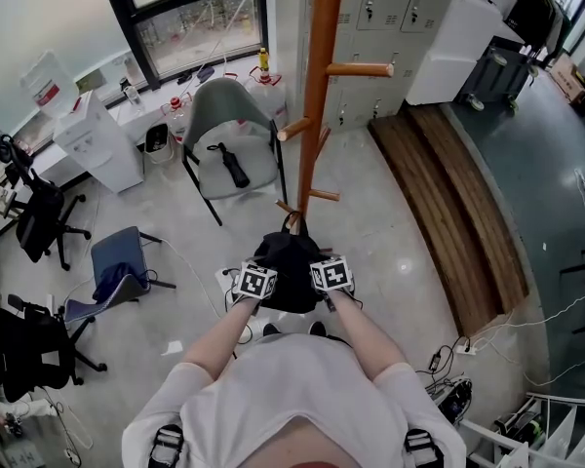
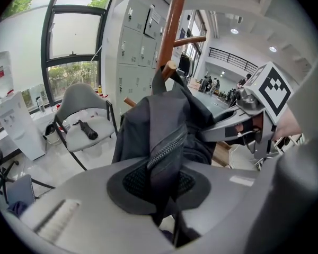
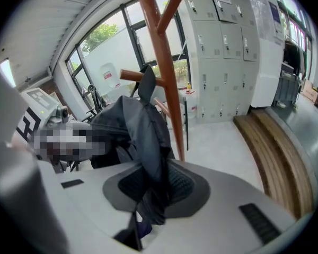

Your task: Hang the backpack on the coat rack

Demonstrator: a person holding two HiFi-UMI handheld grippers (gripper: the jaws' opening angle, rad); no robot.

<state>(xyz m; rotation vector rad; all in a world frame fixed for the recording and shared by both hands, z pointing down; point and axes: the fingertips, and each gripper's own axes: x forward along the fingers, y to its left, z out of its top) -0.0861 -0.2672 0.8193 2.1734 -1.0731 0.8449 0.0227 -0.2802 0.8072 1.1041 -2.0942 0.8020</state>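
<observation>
left hand-held gripper (image 2: 165,190) pinches limp black backpack (image 2: 158,115)

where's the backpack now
Head view centre: the backpack is gripped between left gripper and right gripper, its top loop at a low peg of the coat rack.

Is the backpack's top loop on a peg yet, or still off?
On, it seems: the top loop of the backpack sits over a peg of the coat rack. The left hand-held gripper and right hand-held gripper clamp its fabric.

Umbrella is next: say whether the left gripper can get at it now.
Probably not yet: left gripper is shut on the backpack, and the umbrella lies on the chair beyond it.
</observation>
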